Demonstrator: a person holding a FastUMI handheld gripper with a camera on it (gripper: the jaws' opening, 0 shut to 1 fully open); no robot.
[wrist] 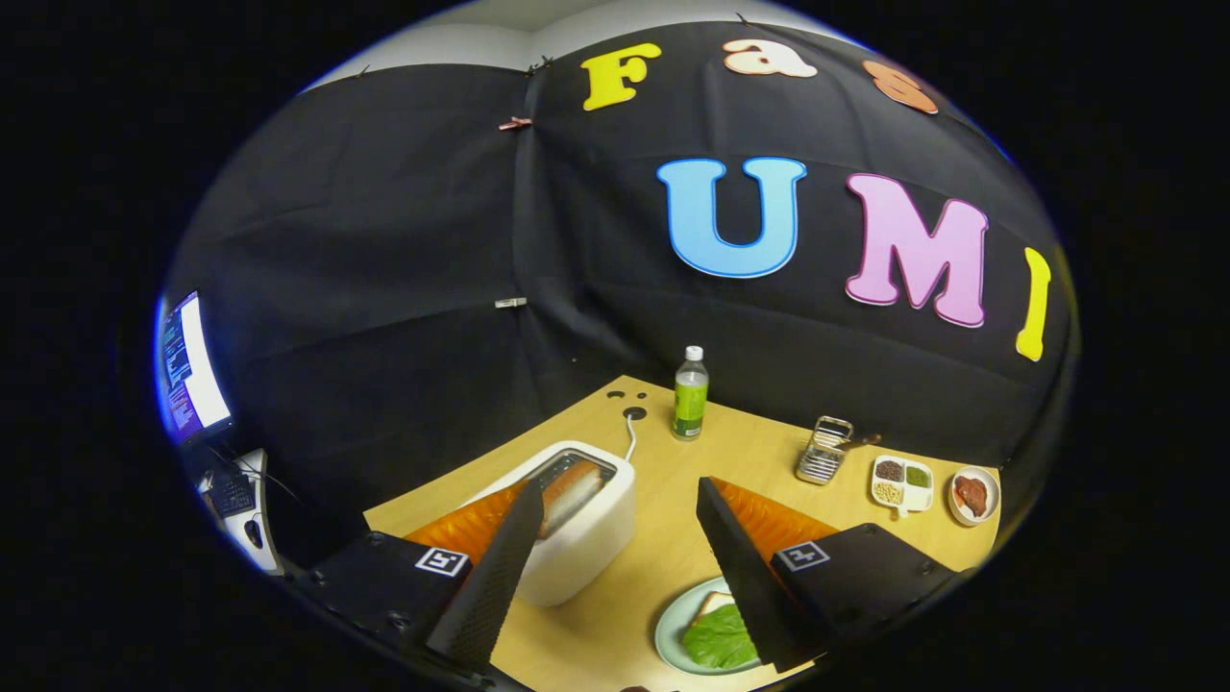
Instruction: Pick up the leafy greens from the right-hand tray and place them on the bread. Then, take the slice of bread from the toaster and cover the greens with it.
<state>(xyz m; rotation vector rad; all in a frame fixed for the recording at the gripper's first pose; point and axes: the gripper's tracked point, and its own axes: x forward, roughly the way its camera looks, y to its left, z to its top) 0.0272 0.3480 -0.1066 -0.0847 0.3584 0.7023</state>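
Here the gripper (615, 519) hangs above a pale wooden table (673, 548) with its two fingers spread wide and nothing held between them. Each finger is a long black wedge with a finely ribbed, grippy inner face, backed by a glossy orange panel; the black blocks behind them each carry a small square black-and-white marker.

The left finger's tip (527, 495) lies across the white toaster (586, 538), a smooth, rounded box with a dark slot on top. A slice of bread (569, 492), toasted brown along its crust, stands in that slot, just beside the fingertip. A thin white cord (631, 437) runs from the toaster's back toward a dark round hole in the tabletop.

Below the right finger (745, 567) sits a pale green round plate (673, 625). On it lie the leafy greens (719, 639), a crinkled, veined, bright green leaf covering most of another bread slice (713, 604), of which one pale corner shows. The finger hides part of the plate.

Beyond the fingers stands a clear plastic bottle (690, 392) with a white cap and a green label; its writing is too small to read. To its right are a small metal wire rack (824, 450), a white divided dish (902, 482) with dark, green and pale fillings, and a small round bowl (973, 495) holding something reddish brown. Off the table's left, a lit monitor (192, 365) stands above a keyboard (231, 492).
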